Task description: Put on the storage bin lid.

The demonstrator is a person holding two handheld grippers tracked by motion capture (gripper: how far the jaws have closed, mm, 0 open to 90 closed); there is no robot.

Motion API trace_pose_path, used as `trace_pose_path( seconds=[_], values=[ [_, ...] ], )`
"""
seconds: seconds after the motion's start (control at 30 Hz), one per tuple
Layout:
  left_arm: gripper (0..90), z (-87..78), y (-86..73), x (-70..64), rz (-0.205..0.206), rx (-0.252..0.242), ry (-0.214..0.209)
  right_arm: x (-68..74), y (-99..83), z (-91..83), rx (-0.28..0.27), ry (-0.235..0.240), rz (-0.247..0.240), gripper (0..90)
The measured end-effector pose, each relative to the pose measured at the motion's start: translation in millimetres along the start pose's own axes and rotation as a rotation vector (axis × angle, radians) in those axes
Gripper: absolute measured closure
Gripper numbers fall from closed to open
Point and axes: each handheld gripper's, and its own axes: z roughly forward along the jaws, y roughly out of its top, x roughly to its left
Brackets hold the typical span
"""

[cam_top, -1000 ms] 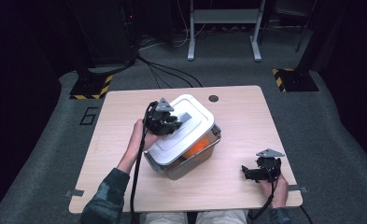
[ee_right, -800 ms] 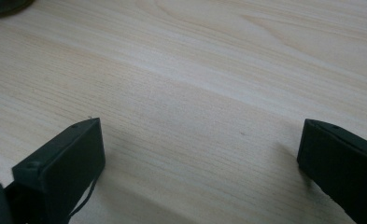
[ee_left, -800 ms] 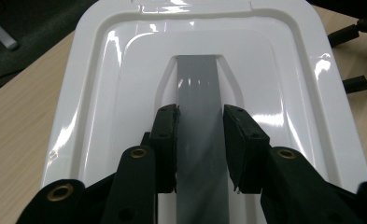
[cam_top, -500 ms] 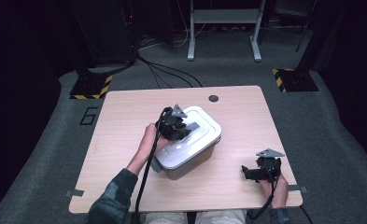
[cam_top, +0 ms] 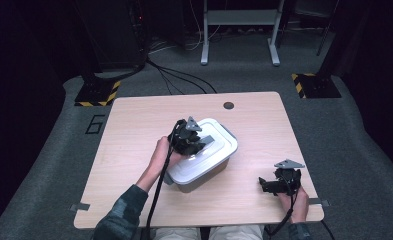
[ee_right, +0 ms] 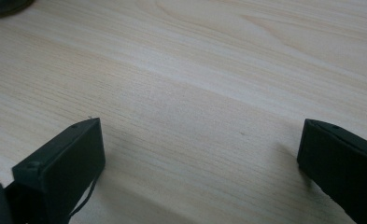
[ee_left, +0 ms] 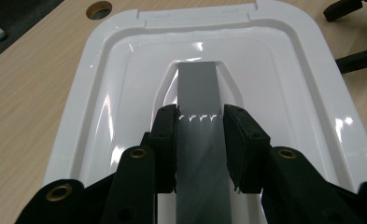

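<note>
My left tongs [ee_left: 200,128] are pinching the grey handle [ee_left: 199,88] that runs down the middle of the white lid [ee_left: 102,116], one jaw pressing each long side of the strip. In the left gripper view the handle is sitting in a sunken well at the lid's centre, and the glossy rim of the lid is spreading out around my jaws on every side. From the high view, my left tongs [cam_top: 193,141] are reaching over the lid [cam_top: 219,145], which is lying flat on the grey box [cam_top: 204,175]; the box is standing near the middle of the counter [cam_top: 134,125], turned at a slant to its edges. My left hand [cam_top: 161,152] is resting just beside the near-left corner of the box. I cannot quite tell from above whether the lid is seated fully down all round, though it looks level.

My right tongs [ee_right: 200,154] are gaping wide with nothing between them, the two black jaws hovering close over bare wood [ee_right: 195,70]. In the high view my right tongs [cam_top: 270,185] are lying near the front right corner of the counter, well apart from the box, with my right hand [cam_top: 296,200] behind them at the counter's edge.

A small round hole [cam_top: 228,105] is showing in the counter near its far edge, beyond the box.
</note>
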Motion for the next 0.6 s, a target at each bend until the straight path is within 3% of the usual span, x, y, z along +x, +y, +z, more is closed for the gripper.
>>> trace_pose_path(
  seconds=[0.07, 0.27, 0.43, 0.6],
  values=[
    [65.4, 1.0, -0.9, -1.2, 0.002, 0.007, 0.01, 0.0, 0.0, 0.0, 0.0, 0.0, 0.0, 0.1],
    [37.6, -3.1, -0.4, -1.2, -0.021, -0.025, 0.013, 0.0, 0.0, 0.0, 0.0, 0.0, 0.0, 0.1],
    [23.2, -17.3, -4.2, 5.1, -0.05, -0.061, 0.055, -0.1, 0.0, 0.0, 0.0, 0.001, -0.001, 0.1],
    [15.2, -37.9, -18.7, 19.9, -0.099, -0.103, 0.111, -0.1, 0.0, 0.0, 0.0, 0.0, 0.0, 0.1]
  ],
)
